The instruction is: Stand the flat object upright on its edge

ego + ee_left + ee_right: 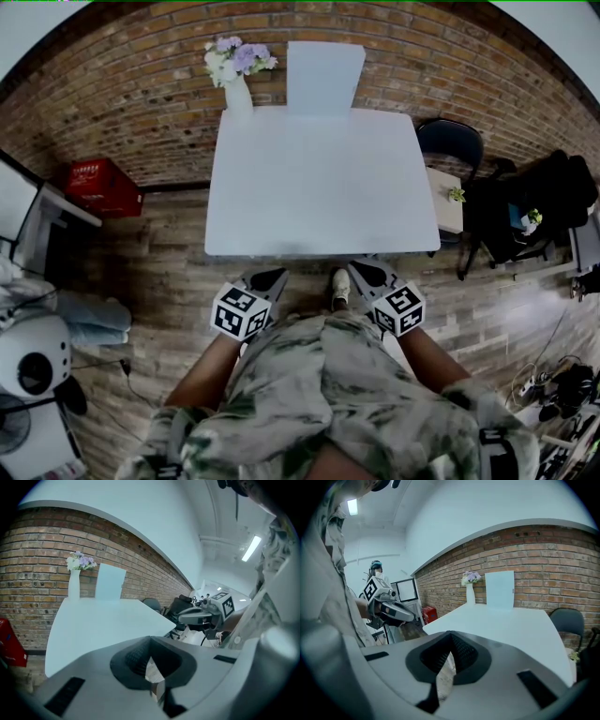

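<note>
A flat pale-blue panel [325, 78] stands upright at the far edge of the white table [319, 187], against the brick wall. It also shows in the left gripper view as the panel [110, 581] and in the right gripper view as the panel [499, 589]. My left gripper [272, 277] and right gripper [362, 272] hover side by side just short of the table's near edge, well away from the panel. The jaws of both the left gripper [150, 641] and the right gripper [451, 635] are shut with nothing between them.
A white vase of purple flowers [237, 94] stands left of the panel. On the floor, a red crate [101, 186] sits at the left. A black chair [450, 141] and a small side table [448, 202] stand at the right. Cables [553, 384] lie at the lower right.
</note>
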Motion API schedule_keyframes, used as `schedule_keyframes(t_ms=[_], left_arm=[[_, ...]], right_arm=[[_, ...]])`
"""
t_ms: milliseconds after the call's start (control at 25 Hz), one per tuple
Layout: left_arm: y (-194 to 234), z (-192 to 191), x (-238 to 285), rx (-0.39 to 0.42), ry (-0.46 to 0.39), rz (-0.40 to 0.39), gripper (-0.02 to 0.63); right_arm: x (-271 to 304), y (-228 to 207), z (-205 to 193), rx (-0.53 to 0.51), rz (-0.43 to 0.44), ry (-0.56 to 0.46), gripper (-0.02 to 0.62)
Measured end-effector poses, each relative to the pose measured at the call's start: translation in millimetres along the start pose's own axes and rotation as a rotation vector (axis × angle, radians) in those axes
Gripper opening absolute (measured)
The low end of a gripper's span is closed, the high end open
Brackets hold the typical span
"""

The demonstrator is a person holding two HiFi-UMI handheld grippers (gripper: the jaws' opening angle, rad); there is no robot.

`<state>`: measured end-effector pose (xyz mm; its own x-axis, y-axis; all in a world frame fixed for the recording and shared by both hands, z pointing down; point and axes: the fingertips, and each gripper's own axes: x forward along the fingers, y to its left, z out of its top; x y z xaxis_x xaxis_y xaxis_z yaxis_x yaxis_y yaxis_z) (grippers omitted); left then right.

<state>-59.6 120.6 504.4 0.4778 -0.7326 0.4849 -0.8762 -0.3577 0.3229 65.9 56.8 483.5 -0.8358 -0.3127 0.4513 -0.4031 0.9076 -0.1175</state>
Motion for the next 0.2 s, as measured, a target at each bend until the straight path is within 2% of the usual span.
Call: schedule_keyframes(t_ms=[200], left_arm=[[-2.6,-7.7,-8.3,-0.005,0.001,0.001,0.024]], right_arm=[[-1.9,7.8,-0.3,-0.008,0.002,0.004,0.02]])
